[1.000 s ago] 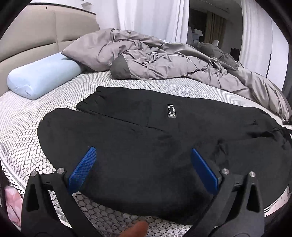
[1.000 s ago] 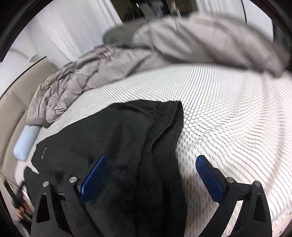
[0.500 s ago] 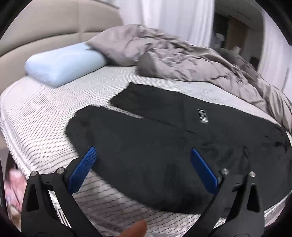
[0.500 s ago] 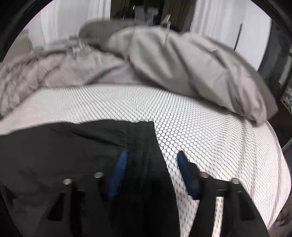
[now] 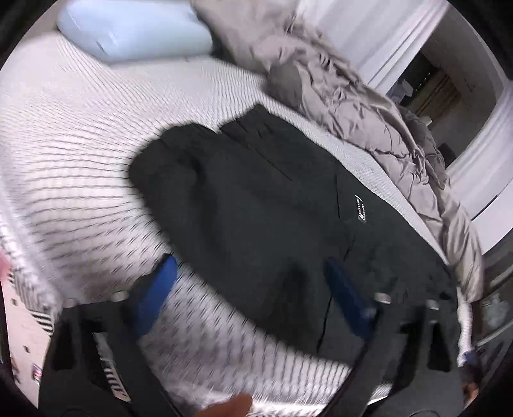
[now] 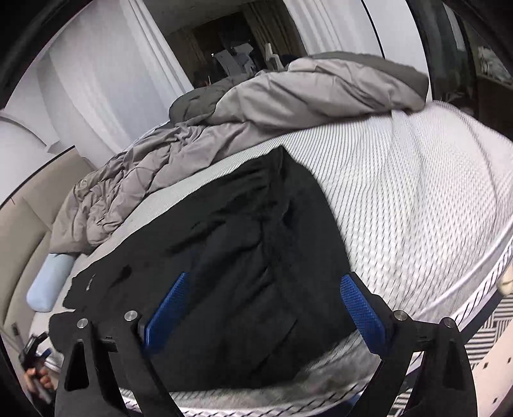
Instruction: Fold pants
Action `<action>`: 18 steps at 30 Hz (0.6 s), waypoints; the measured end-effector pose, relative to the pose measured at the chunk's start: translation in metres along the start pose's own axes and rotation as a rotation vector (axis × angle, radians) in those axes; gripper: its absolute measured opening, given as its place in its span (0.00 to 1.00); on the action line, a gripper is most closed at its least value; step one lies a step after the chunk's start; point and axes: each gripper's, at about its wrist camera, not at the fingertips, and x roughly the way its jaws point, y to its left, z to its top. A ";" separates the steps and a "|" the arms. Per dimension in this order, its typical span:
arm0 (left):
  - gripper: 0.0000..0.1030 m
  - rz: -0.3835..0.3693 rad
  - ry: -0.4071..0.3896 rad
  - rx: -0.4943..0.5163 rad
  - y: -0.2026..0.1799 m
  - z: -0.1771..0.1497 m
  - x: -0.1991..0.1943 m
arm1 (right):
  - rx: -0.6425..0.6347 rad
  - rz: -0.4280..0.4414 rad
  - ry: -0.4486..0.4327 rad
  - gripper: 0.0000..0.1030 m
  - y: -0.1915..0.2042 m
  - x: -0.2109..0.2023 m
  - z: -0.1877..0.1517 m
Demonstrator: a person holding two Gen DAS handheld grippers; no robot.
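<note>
Left wrist: one pants [image 5: 256, 205] lying flat, one pillow [image 5: 134, 30]; left gripper [image 5: 250, 288] and right gripper [image 6: 263, 308] both gaping (nothing held).

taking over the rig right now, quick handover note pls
Left tongs: open, empty, over the near edge of the pants.
Right tongs: open, empty, above the waist end.
Pants: spread flat on the mattress, both legs side by side, duvet and pillow beyond them.
Done: laid out.
Left: every fold; nothing gripped yet.
</note>
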 end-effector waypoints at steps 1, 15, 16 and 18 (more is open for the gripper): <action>0.67 0.002 0.006 -0.021 0.002 0.008 0.010 | 0.005 0.005 0.002 0.93 0.000 -0.003 -0.005; 0.03 0.169 -0.151 0.047 0.001 0.030 -0.010 | 0.188 0.074 0.096 0.84 -0.024 -0.012 -0.071; 0.03 0.167 -0.144 0.050 0.002 0.029 -0.007 | 0.234 0.048 0.084 0.84 -0.031 -0.003 -0.072; 0.03 0.173 -0.136 0.060 -0.006 0.028 -0.005 | 0.286 0.012 0.053 0.75 -0.044 0.011 -0.068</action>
